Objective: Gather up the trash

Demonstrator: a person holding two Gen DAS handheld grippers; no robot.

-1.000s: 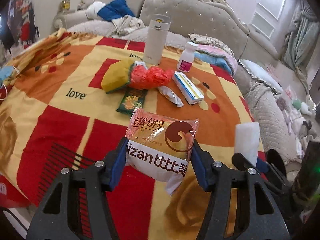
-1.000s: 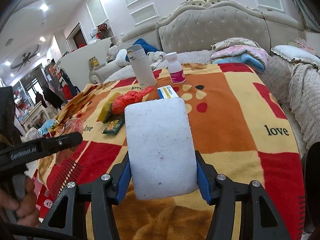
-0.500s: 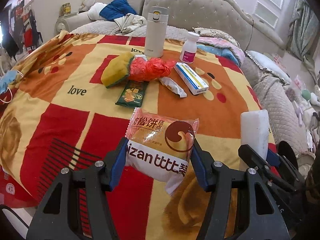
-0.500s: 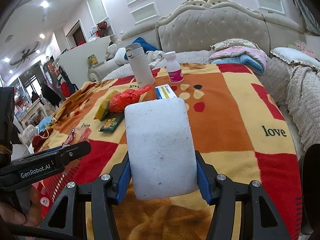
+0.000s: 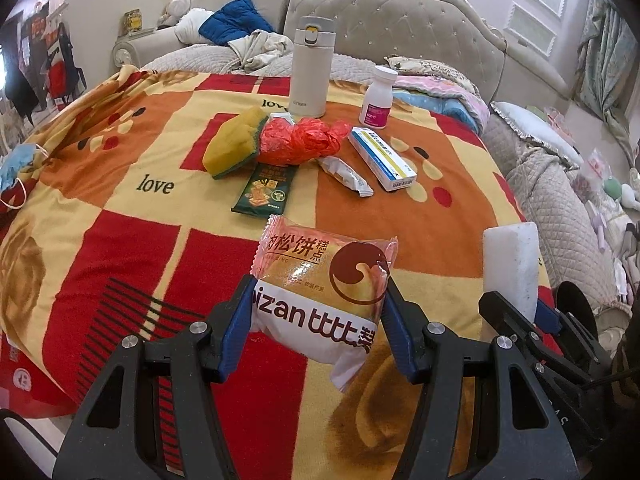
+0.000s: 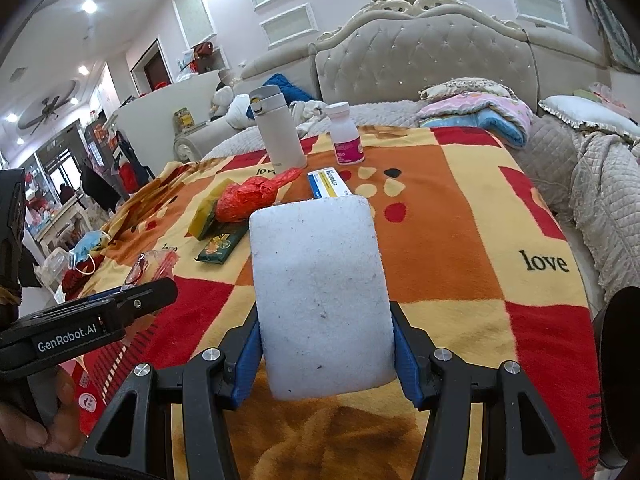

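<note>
1. Left gripper [image 5: 318, 316]: blue pads clamped on a snack packet [image 5: 320, 296], held above the red/yellow blanket [image 5: 120, 248].
2. Mid-blanket pile, well ahead of both grippers: yellow sponge [image 5: 234, 144], red plastic bag [image 5: 300, 140], green wrapper [image 5: 266, 190], small silver wrapper [image 5: 346, 176], medicine box [image 5: 382, 158]. Thermos [image 5: 310, 66] and pill bottle [image 5: 378, 98] upright behind.
3. Right gripper [image 6: 326, 344]: clamped on a white foam block [image 6: 320, 292], also off the blanket.
</note>
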